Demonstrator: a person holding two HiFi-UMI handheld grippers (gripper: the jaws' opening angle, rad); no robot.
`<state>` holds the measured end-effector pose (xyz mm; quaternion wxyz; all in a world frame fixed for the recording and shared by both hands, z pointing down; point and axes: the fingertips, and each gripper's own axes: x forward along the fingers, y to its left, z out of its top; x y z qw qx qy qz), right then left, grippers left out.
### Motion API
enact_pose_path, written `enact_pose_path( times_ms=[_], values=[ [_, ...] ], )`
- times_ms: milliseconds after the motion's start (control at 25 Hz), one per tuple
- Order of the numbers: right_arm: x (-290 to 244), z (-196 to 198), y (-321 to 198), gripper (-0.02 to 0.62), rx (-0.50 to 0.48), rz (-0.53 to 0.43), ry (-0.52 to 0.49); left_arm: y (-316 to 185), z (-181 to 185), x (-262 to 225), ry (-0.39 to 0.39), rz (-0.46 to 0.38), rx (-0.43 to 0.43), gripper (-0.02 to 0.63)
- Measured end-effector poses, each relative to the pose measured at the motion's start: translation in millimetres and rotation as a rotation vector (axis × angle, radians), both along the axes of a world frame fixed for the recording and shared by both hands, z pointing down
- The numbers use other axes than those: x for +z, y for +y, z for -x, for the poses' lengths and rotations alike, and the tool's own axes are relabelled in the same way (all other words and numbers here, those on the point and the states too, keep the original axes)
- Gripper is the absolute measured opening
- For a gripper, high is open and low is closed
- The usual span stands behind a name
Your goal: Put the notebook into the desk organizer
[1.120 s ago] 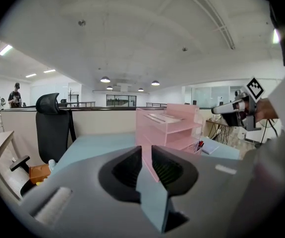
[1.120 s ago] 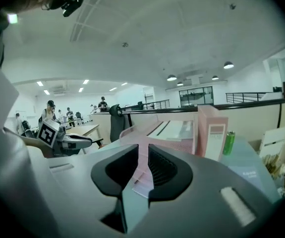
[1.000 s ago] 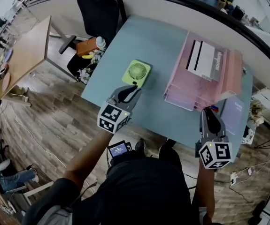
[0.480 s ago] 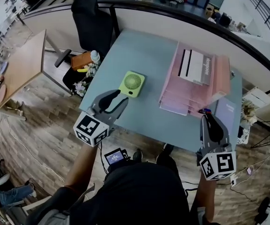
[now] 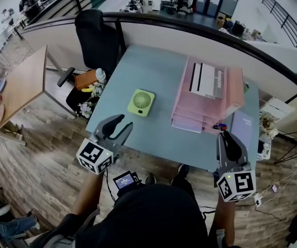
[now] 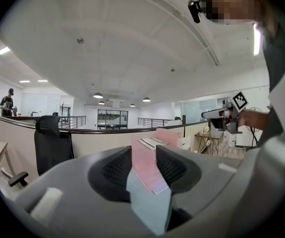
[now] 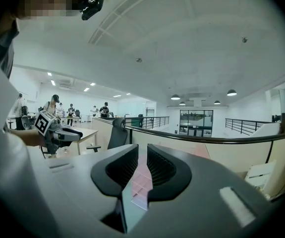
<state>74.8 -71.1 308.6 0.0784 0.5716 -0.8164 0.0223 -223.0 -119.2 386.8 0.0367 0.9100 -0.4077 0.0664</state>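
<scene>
A pink tiered desk organizer (image 5: 187,115) stands on the right half of the teal table (image 5: 153,71). A white notebook with a black stripe (image 5: 206,80) lies on its top tray. A lavender book (image 5: 244,129) lies flat on the table just right of the organizer. My left gripper (image 5: 121,124) hovers at the table's near edge, open, with nothing between its jaws. My right gripper (image 5: 225,137) is held at the near right corner, shut and empty. In the left gripper view the organizer (image 6: 149,170) shows between the parted jaws of the left gripper (image 6: 143,165).
A green desk fan (image 5: 141,102) lies flat left of the organizer. A small red and blue item (image 5: 219,126) sits by the organizer's front corner. A black office chair (image 5: 94,32) and a wooden table (image 5: 19,81) stand to the left; a partition runs behind the table.
My left gripper has opened and drawn back from beside the fan to the table's near edge. The right gripper has stayed shut and hardly moved.
</scene>
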Motion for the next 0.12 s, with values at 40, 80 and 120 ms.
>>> enact_pose_path(
  times_ms=[40, 80, 120],
  values=[
    [0.5, -0.2, 1.5, 0.046, 0.002, 0.001, 0.000, 2.4, 0.6, 1.7, 0.000, 0.005, 0.001, 0.181],
    [0.9, -0.5, 3.0, 0.046, 0.004, 0.003, 0.000, 4.9, 1.0, 3.4, 0.000, 0.009, 0.002, 0.181],
    [1.4, -0.8, 4.5, 0.046, 0.007, 0.004, 0.000, 7.5, 1.5, 5.1, 0.000, 0.013, 0.003, 0.181]
  ],
)
